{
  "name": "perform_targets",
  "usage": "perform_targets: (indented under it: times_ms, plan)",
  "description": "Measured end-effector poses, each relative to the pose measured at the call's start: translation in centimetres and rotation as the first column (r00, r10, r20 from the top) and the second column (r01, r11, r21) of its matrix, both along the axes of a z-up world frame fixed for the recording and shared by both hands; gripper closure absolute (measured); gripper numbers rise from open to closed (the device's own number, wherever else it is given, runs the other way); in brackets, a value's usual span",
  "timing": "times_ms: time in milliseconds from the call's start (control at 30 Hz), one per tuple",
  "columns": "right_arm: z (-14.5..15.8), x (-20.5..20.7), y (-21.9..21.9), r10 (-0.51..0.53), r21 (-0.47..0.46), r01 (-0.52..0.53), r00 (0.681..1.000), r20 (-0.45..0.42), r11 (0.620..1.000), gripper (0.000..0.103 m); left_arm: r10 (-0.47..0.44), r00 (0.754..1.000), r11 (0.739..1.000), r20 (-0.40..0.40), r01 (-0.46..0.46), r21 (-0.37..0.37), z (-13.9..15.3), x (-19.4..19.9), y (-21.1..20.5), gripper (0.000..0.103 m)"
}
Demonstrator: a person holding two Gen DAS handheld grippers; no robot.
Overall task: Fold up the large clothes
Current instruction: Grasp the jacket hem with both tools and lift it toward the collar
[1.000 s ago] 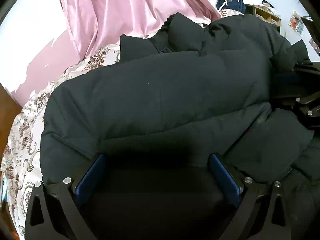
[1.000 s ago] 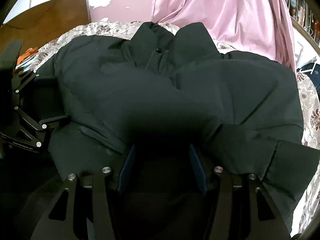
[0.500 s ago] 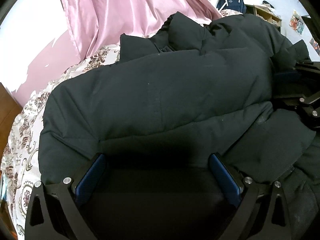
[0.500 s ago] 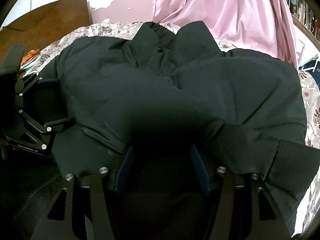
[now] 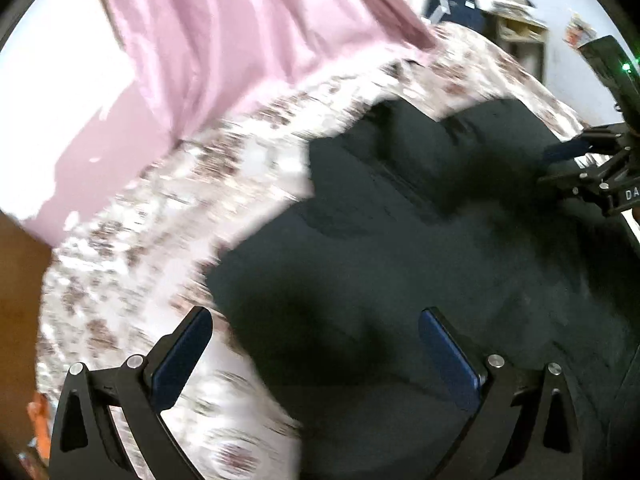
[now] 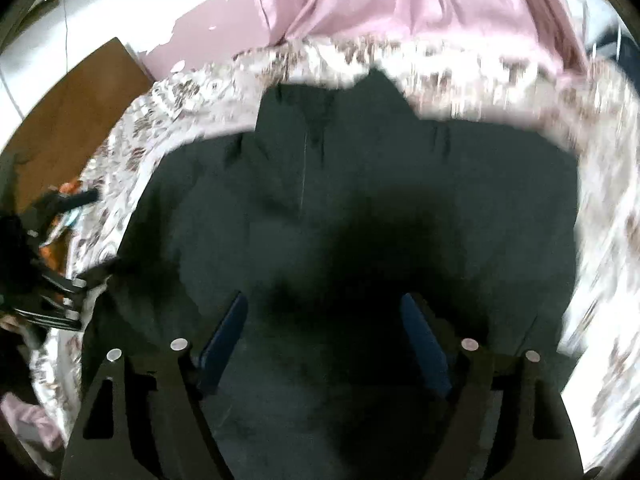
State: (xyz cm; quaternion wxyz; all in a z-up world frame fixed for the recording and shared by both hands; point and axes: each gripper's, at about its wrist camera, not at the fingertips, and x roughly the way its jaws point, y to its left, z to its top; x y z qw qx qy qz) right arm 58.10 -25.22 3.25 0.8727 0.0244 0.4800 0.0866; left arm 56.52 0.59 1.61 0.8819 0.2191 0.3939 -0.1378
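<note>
Left wrist view: the left claw [image 5: 316,346] stands wide, nothing between its blue pads; its left pad [image 5: 182,354] hangs over the floral bedspread [image 5: 132,240], its right pad over the black jacket [image 5: 420,240]. The right wrist view shows the right claw [image 6: 322,338] wide too, empty, above the jacket's near part. The jacket lies spread on the bedspread, collar [image 6: 320,120] at the far side, toward the pink curtain [image 5: 240,32].

Risks, as judged: the padded cloth is thick and springy, so folded parts may spring open unheld. A shallow grasp may catch one layer only and drag the garment askew. Both views are blurred, so the edges cannot be traced exactly.

Against the earlier frames: both claws sat lower then, with dark cloth filling the space between their pads. They have since pulled back and up, and more bedspread shows. The right claw has widened.
</note>
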Motion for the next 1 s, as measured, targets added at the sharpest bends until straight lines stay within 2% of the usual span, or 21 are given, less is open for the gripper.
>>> perform_targets:
  times_ms: [67,133,200,267,300,400,500,600,667,800,867,900,933,1000]
  plan:
    - [1.5,3.4,0.2,-0.030,-0.022,0.031,0.998,0.050,0.999,0.023,0.051,0.999,0.997,0.008,-0.050,-0.054,1.2,2.2,0.5,0.000]
    - [2.1,6.5,-0.3,-0.095,0.010,0.094,0.990,0.100,0.996,0.021,0.105,0.994,0.984,0.001,-0.104,-0.143,1.7,5.1,1.0,0.000]
    - [1.7,8.7,-1.2,-0.163,0.106,0.149,0.978,0.134,0.983,0.021,0.148,0.989,0.962,-0.014,-0.147,-0.231,1.2,8.0,1.1,0.000]
    - [0.0,10.8,-2.9,-0.242,0.234,0.205,0.960,0.142,0.950,0.021,0.168,0.985,0.939,-0.030,-0.170,-0.298,0.0,10.9,0.5,0.000]
    - [-1.0,11.5,-3.4,-0.263,0.282,0.219,0.956,0.128,0.934,0.021,0.174,0.984,0.932,-0.036,-0.176,-0.316,-0.8,12.3,0.3,0.000]
    - [-4.0,14.0,-4.1,-0.293,0.335,0.249,0.952,0.087,0.909,0.022,0.194,0.978,0.917,-0.071,-0.207,-0.341,-3.7,16.6,-1.8,0.000]
    - [-6.1,15.3,-4.4,-0.296,0.373,0.248,0.952,0.076,0.894,0.033,0.199,0.976,0.907,-0.089,-0.218,-0.361,-5.5,19.2,-3.3,0.000]
    - [-6.3,16.2,-4.5,-0.302,0.423,0.237,0.948,0.095,0.875,0.033,0.202,0.975,0.887,-0.093,-0.223,-0.404,-6.6,20.4,-3.9,0.001]
    - [-5.8,16.9,-4.1,-0.308,0.419,0.235,0.945,0.114,0.877,0.033,0.209,0.972,0.868,-0.109,-0.235,-0.436,-7.2,21.2,-4.1,0.004]
    - [-6.0,18.4,-2.6,-0.306,0.354,0.252,0.946,0.104,0.901,0.033,0.231,0.960,0.830,-0.156,-0.278,-0.483,-8.0,22.5,-4.6,0.031]
    - [-6.4,18.9,-1.9,-0.300,0.338,0.253,0.949,0.097,0.907,0.035,0.241,0.953,0.822,-0.183,-0.301,-0.484,-8.5,22.8,-4.9,0.053]
    - [-6.5,19.0,-1.5,-0.303,0.308,0.261,0.948,0.095,0.915,0.046,0.226,0.953,0.821,-0.199,-0.297,-0.488,-8.8,23.0,-5.2,0.076]
    - [-6.5,19.0,-1.4,-0.307,0.283,0.270,0.947,0.095,0.921,0.064,0.215,0.953,0.822,-0.213,-0.294,-0.487,-8.9,23.0,-5.3,0.091]
    - [-6.1,18.2,-1.6,-0.314,0.300,0.261,0.939,0.143,0.918,0.080,0.210,0.957,0.814,-0.199,-0.284,-0.507,-8.7,22.4,-5.1,0.093]
